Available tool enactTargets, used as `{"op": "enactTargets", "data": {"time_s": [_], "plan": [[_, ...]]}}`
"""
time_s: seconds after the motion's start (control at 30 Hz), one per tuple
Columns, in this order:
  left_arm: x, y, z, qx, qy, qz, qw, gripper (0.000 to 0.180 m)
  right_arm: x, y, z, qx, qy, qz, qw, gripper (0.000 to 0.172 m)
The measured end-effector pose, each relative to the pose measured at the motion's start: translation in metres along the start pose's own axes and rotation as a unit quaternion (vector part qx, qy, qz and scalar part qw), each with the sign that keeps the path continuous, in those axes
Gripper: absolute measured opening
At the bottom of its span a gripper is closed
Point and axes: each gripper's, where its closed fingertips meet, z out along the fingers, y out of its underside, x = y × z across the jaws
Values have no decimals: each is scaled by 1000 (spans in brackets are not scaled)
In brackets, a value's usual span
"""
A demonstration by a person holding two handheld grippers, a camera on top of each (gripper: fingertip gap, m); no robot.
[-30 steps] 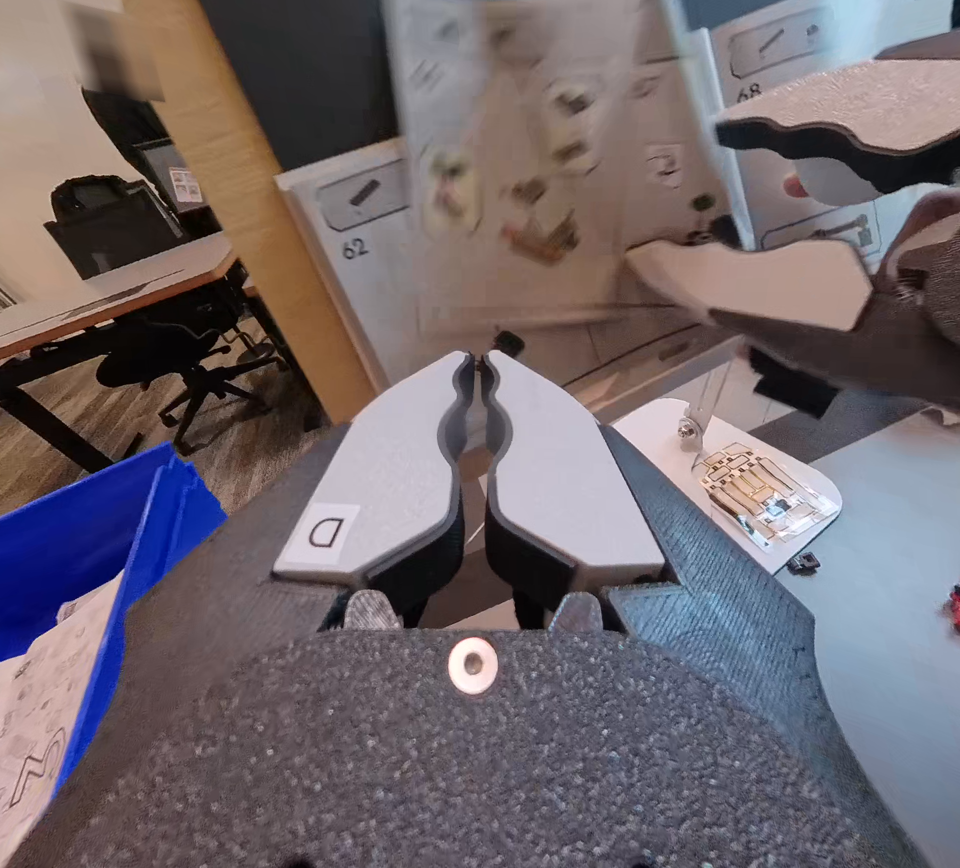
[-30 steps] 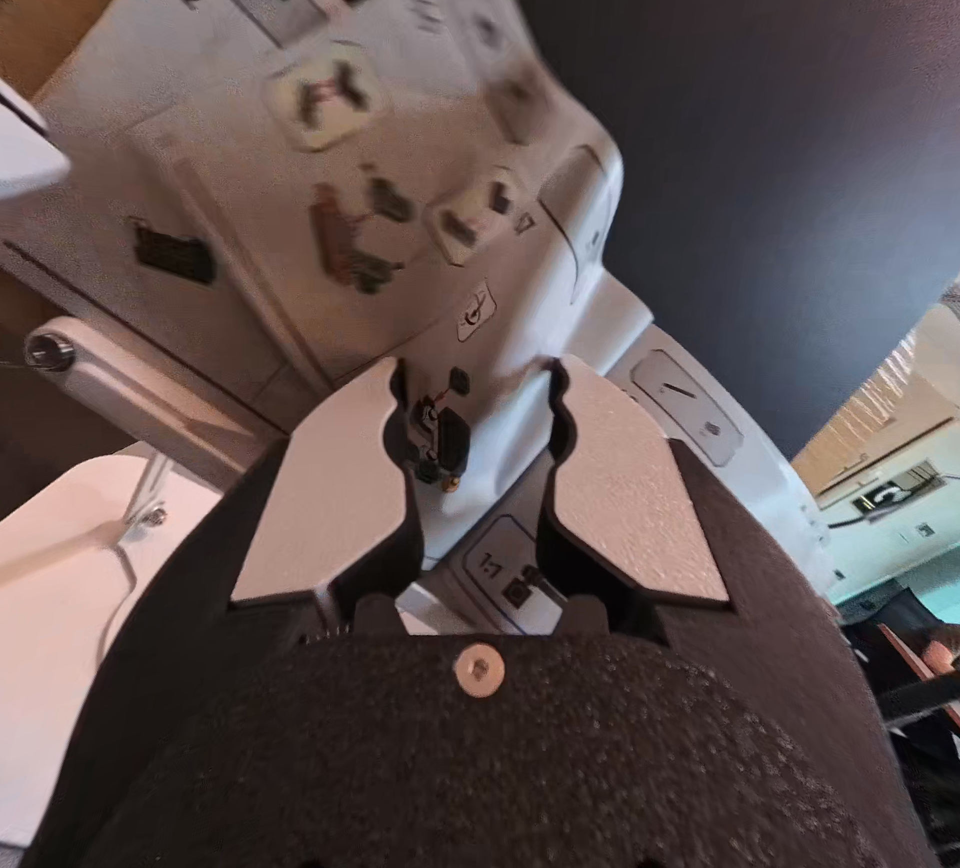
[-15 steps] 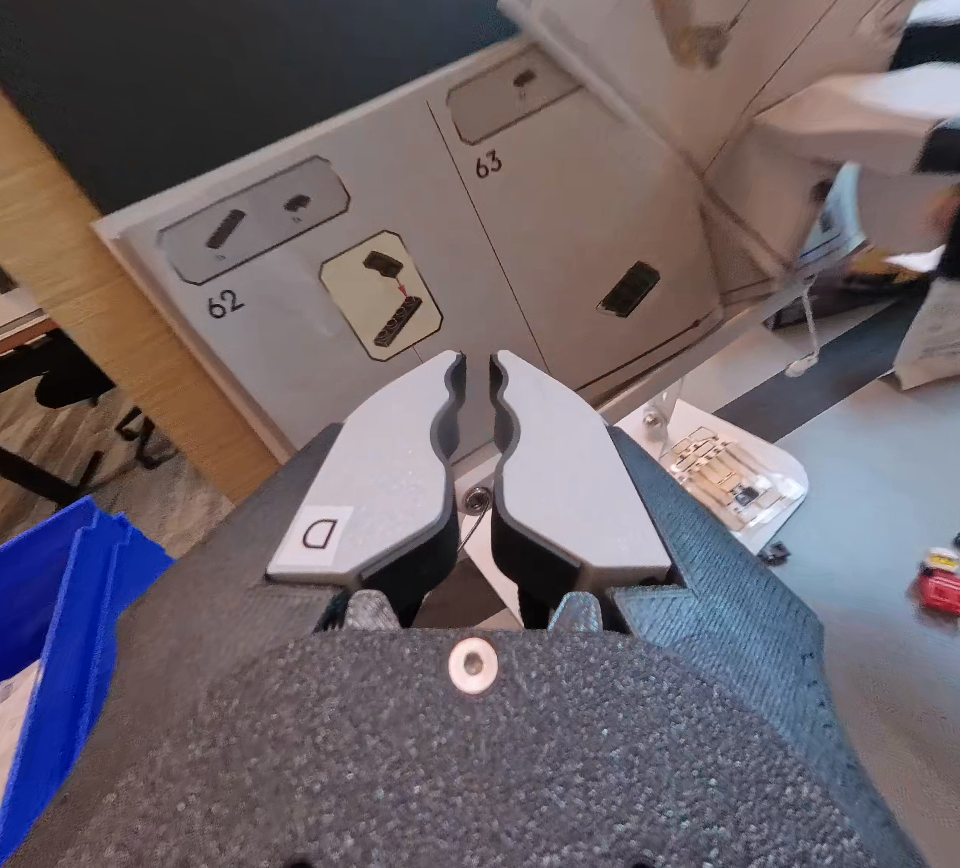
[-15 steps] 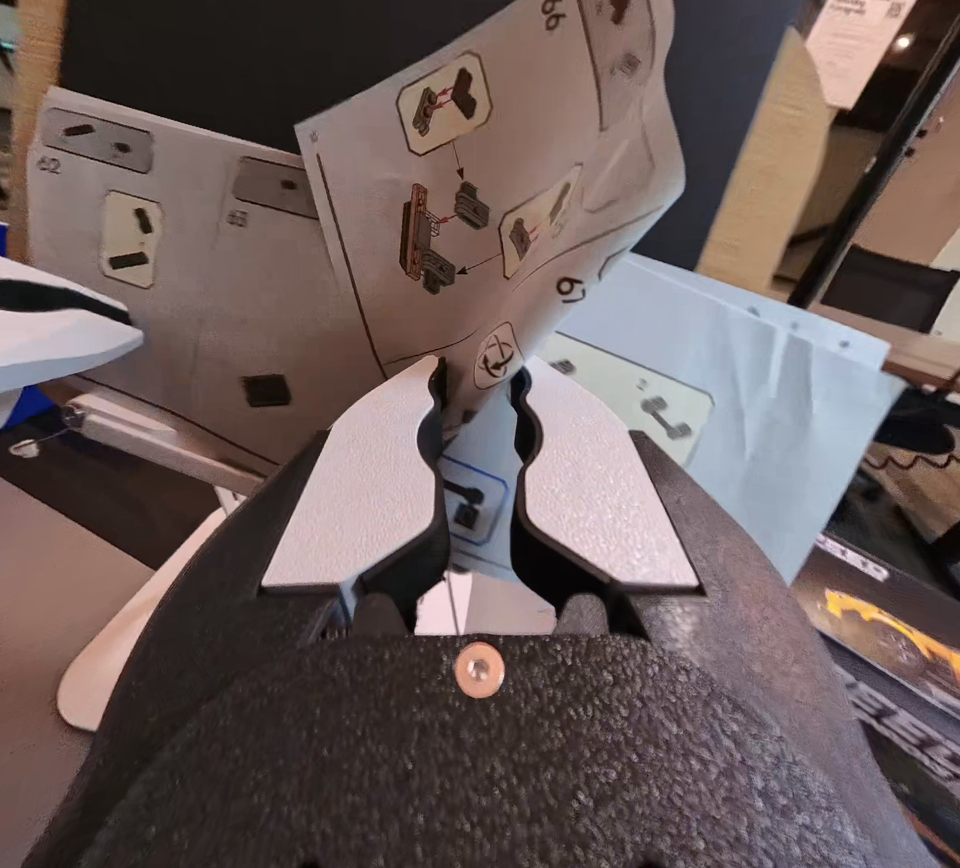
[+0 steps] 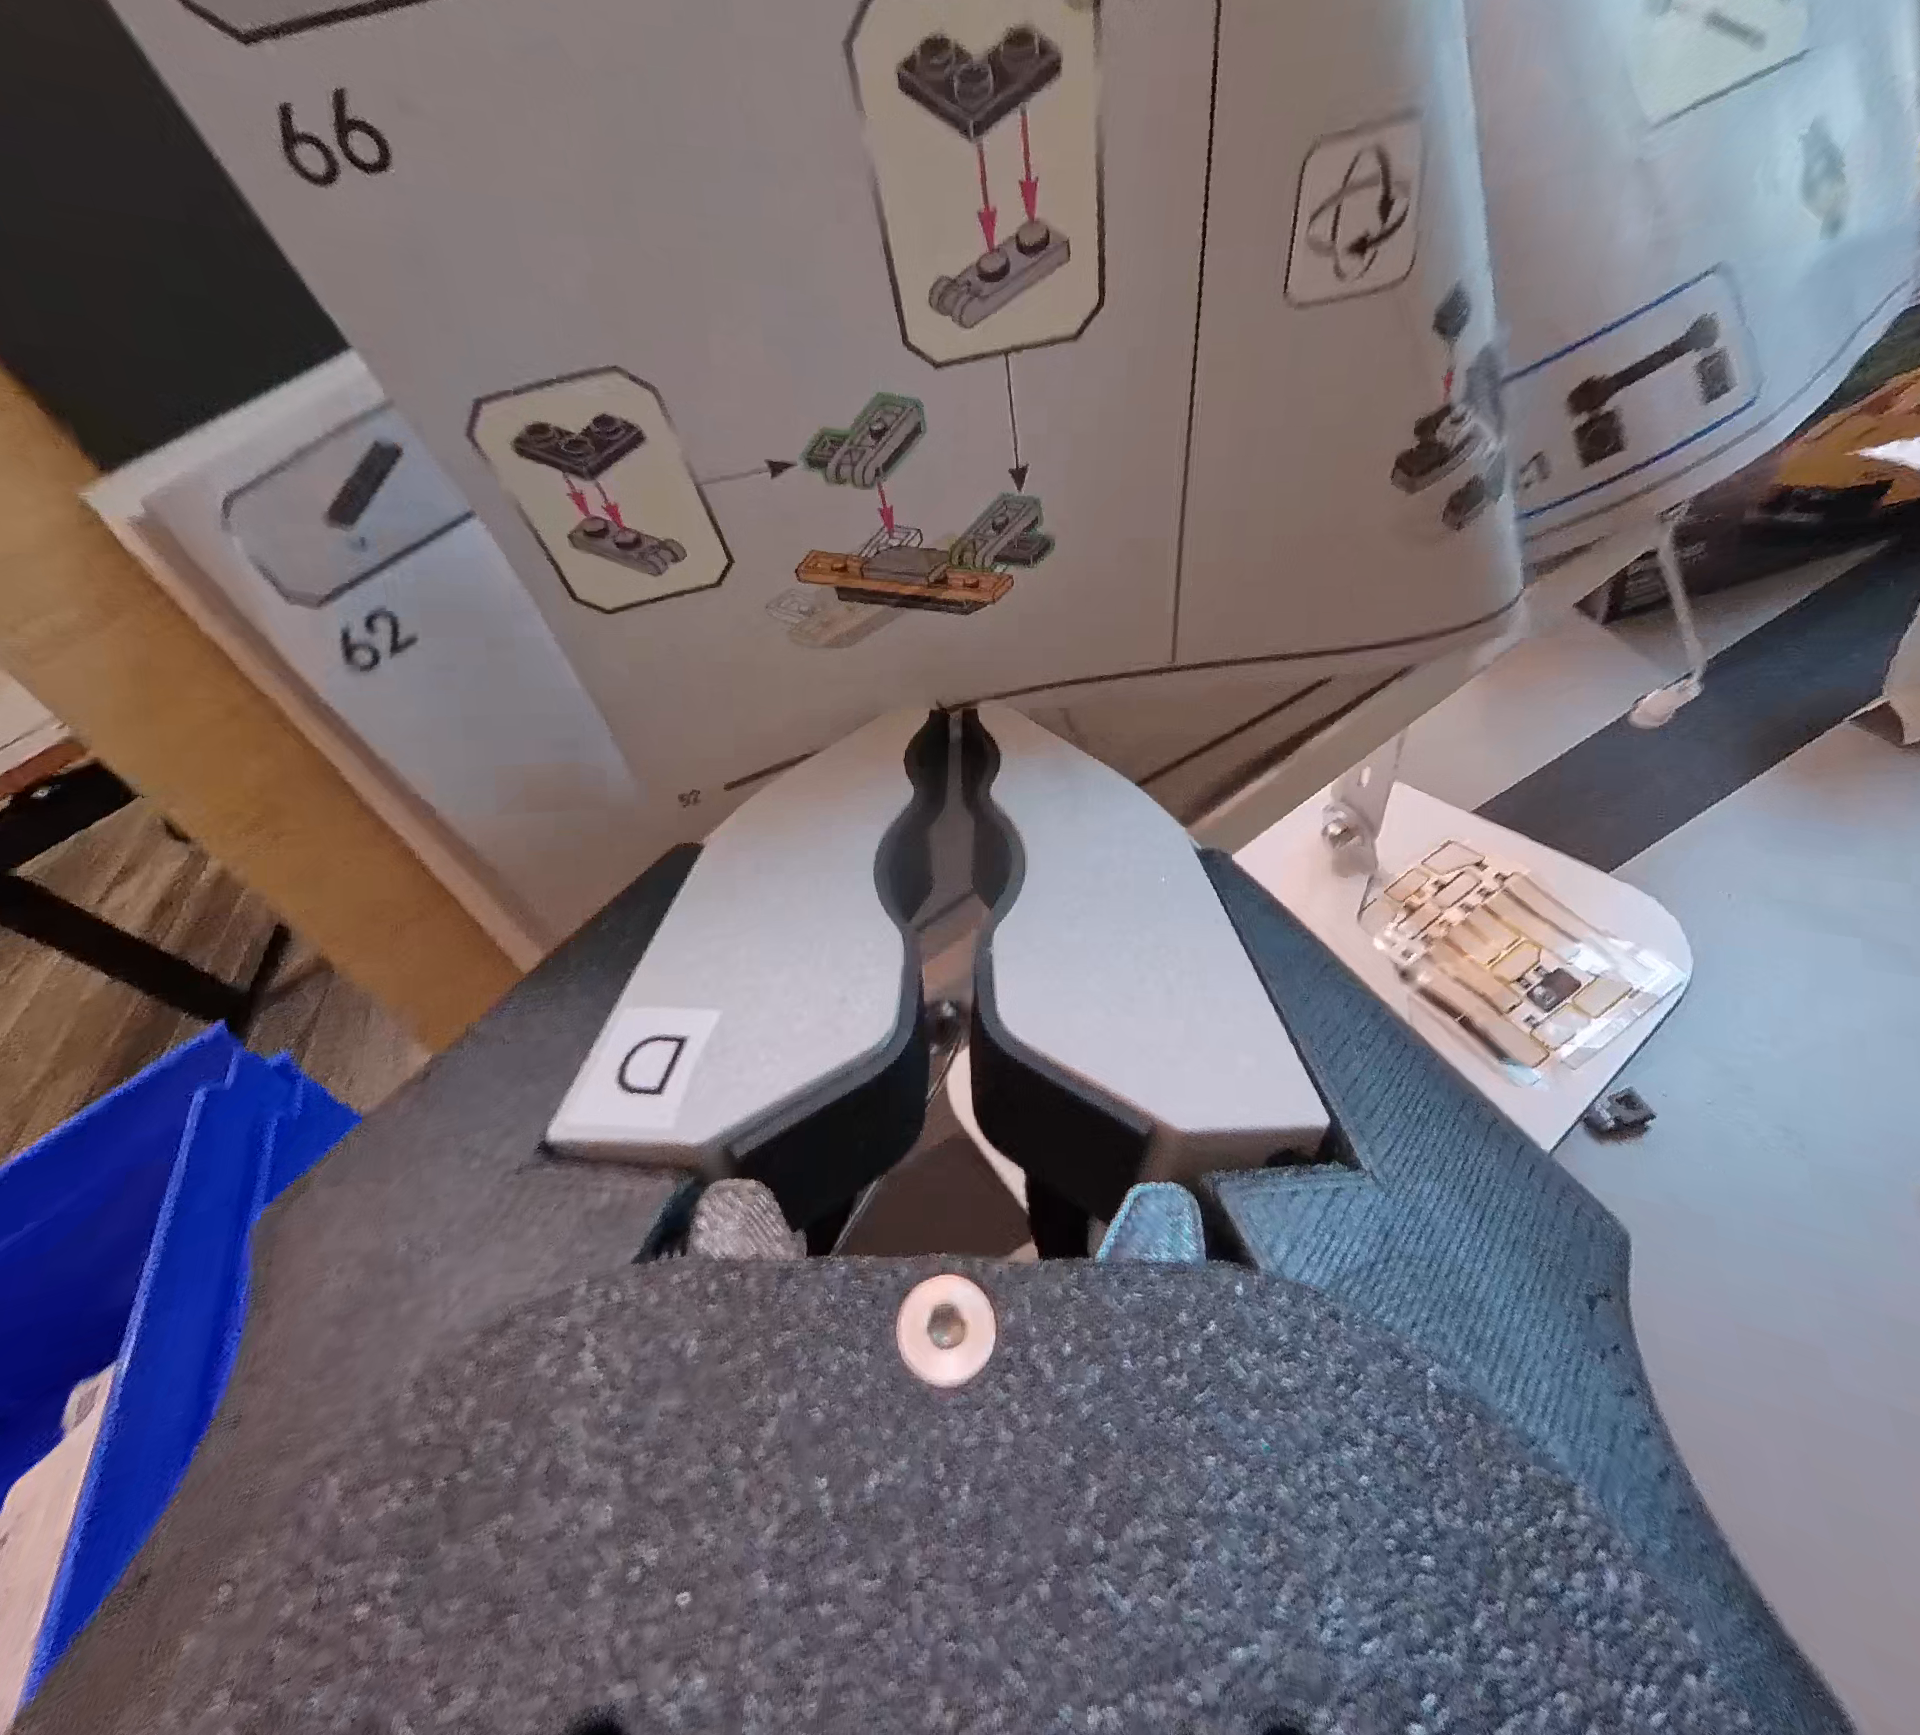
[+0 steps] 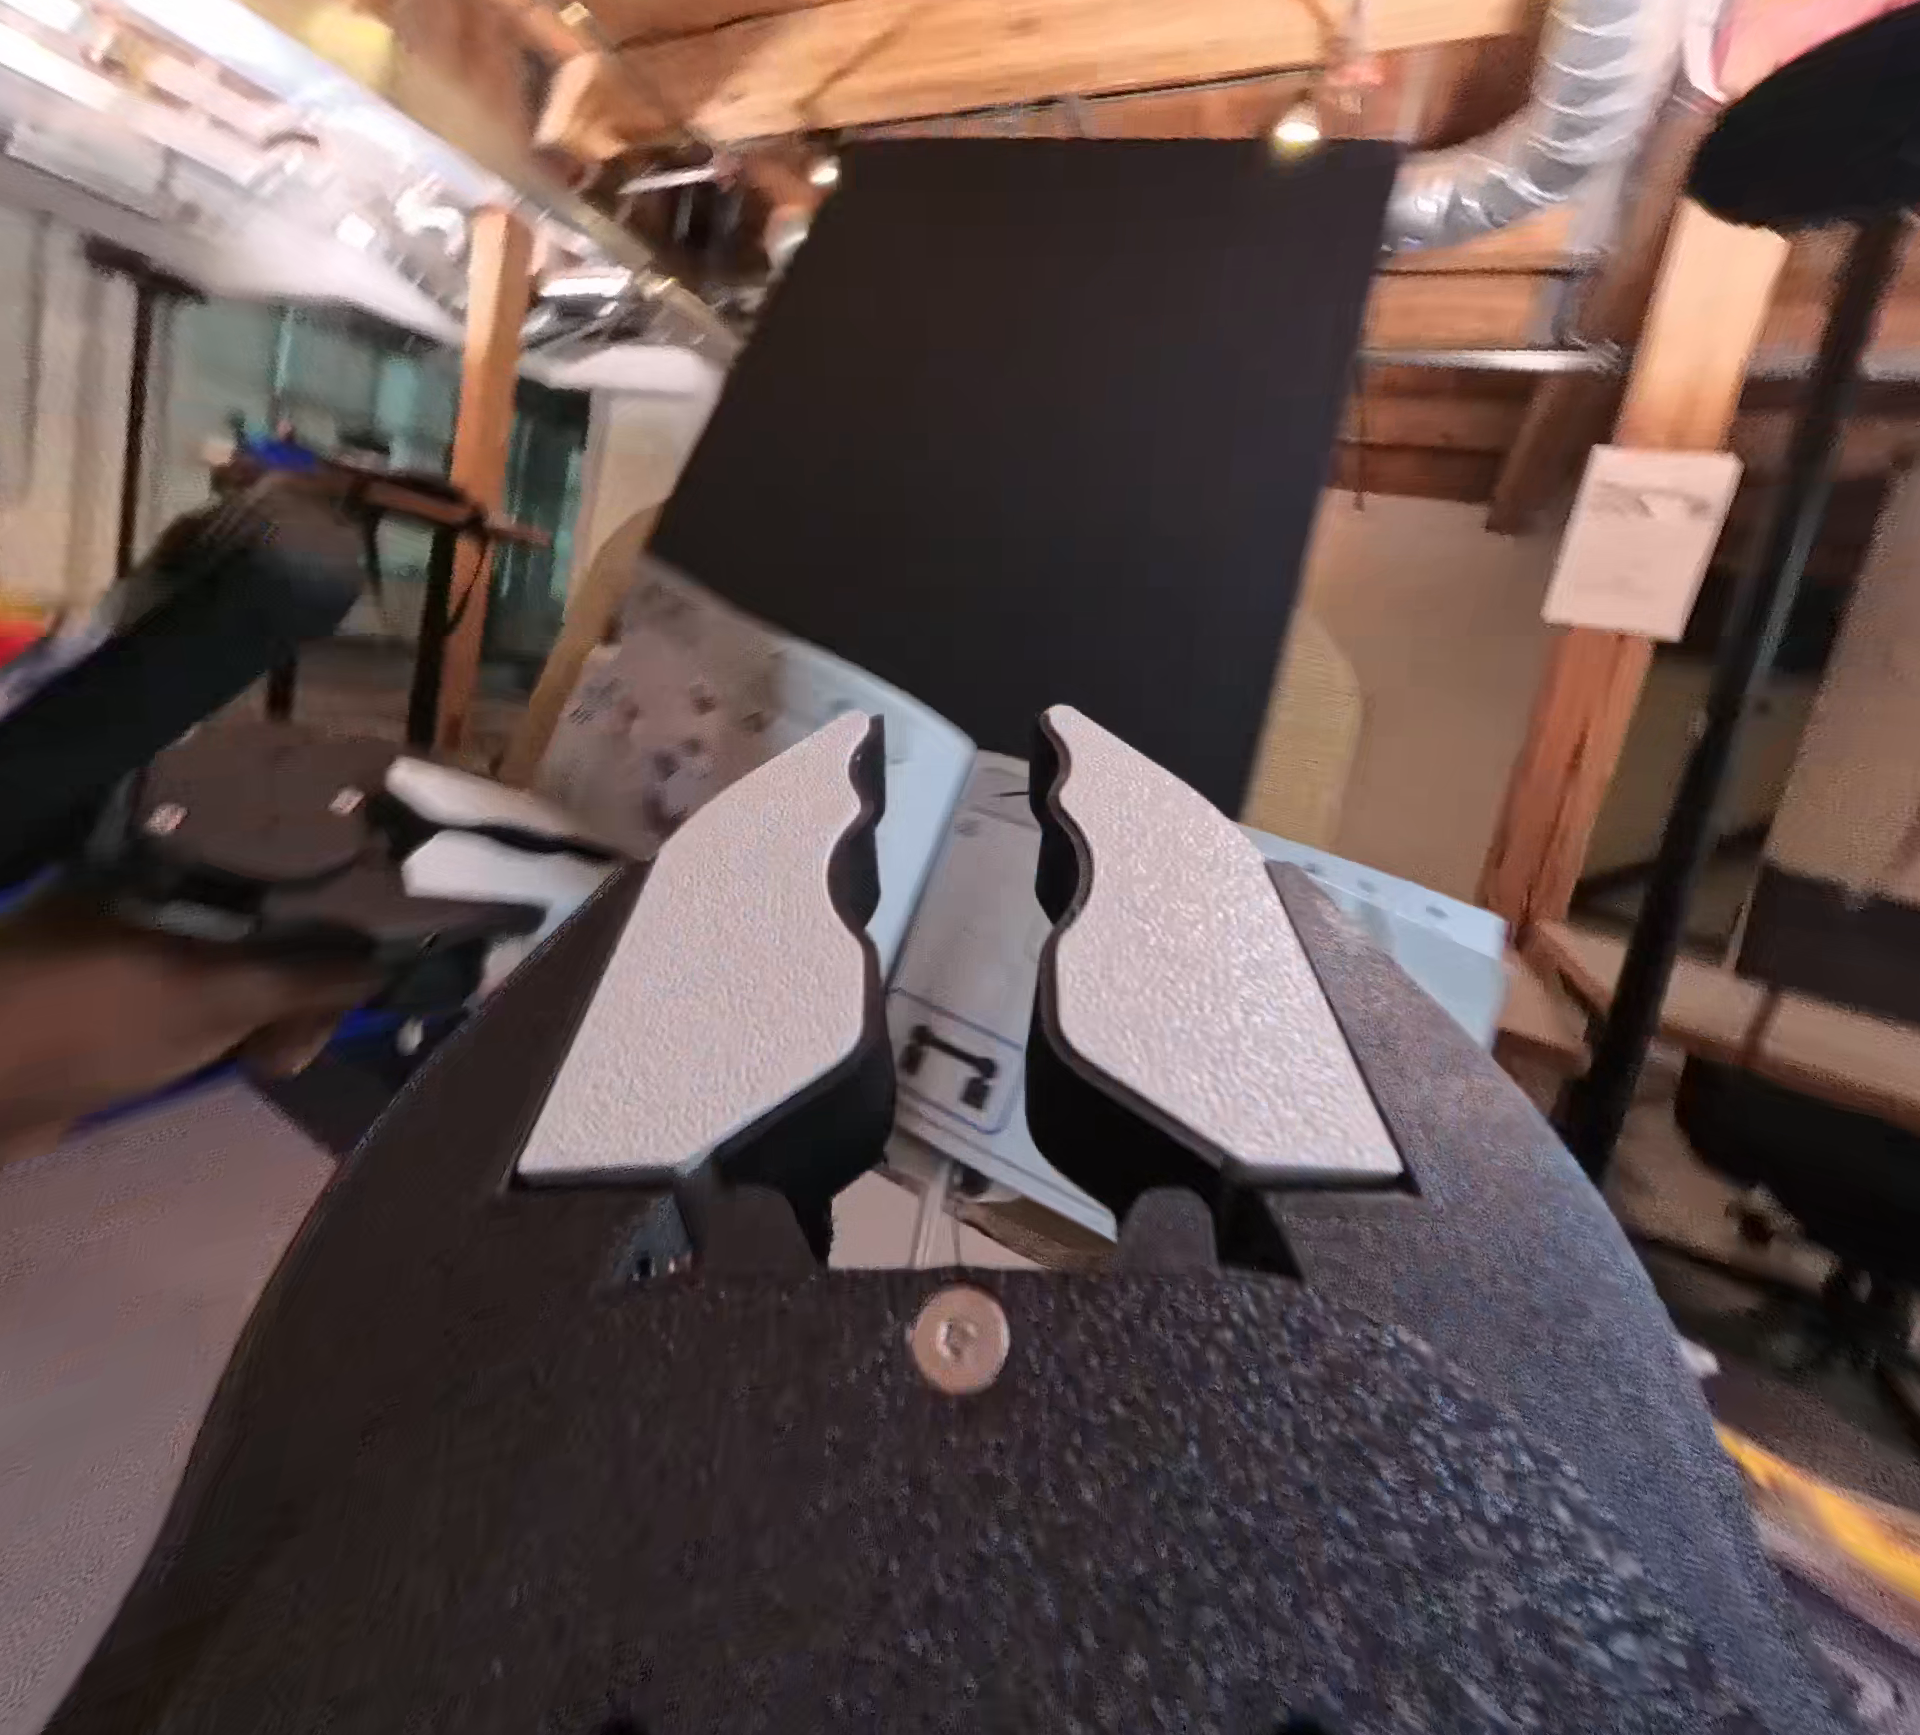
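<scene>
While my left claw (image 5: 951, 717) sits with its tips drawn together on the bottom edge of a loose instruction page (image 5: 790, 314), the sheet stands up and curls over in front of the camera; the pads appear pinched on the paper's lower margin, right where the printed border line runs. Behind it, the open instruction booklet (image 5: 436, 646) leans on its white stand (image 5: 1382, 864) at the back of the grey worktop (image 5: 1787, 1114); a clear bag of small parts (image 5: 1496, 958) lies on the stand's base, just beside a tiny dark piece (image 5: 1616, 1111); a blue bin (image 5: 125, 1270) sits low at my left. My right claw (image 6: 961, 771) stands apart and holds nothing; it is lifted above the booklet (image 6: 935, 854), pointing toward a black panel (image 6: 1039, 459) and the timber ceiling, with the other claw (image 6: 488, 838) visible off to its left. By my reading, the page is lifted and held by one side only; it has not been laid flat on either side.
</scene>
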Motion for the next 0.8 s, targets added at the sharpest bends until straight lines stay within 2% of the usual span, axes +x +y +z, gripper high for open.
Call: {"op": "enactTargets", "data": {"time_s": [0.07,0.13,0.23,0.3,0.4,0.47,0.57,0.67,0.8], "plan": [[5,-9,1,9,3,6,1000,3,-32,16,9,-25,-32,-56,998,32],[13,-17,3,15,12,10,1000,3,-48,41,19,-65,-34,-89,993,48],[26,-34,9,27,32,15,999,3,-49,80,37,-125,-3,-132,983,84],[36,-45,14,33,45,23,998,3,-38,104,48,-162,30,-163,973,97],[57,-65,16,52,86,41,994,2,-11,126,60,-198,82,-196,957,77],[61,-78,8,73,94,42,992,2,5,125,59,-199,103,-177,958,63],[51,-92,-7,118,80,9,990,0,24,121,50,-193,118,-114,967,61],[52,-76,1,74,105,-37,991,1,49,119,36,-192,151,-54,968,57],[49,-51,14,28,84,-6,996,4,90,116,8,-188,203,32,960,59]]}}
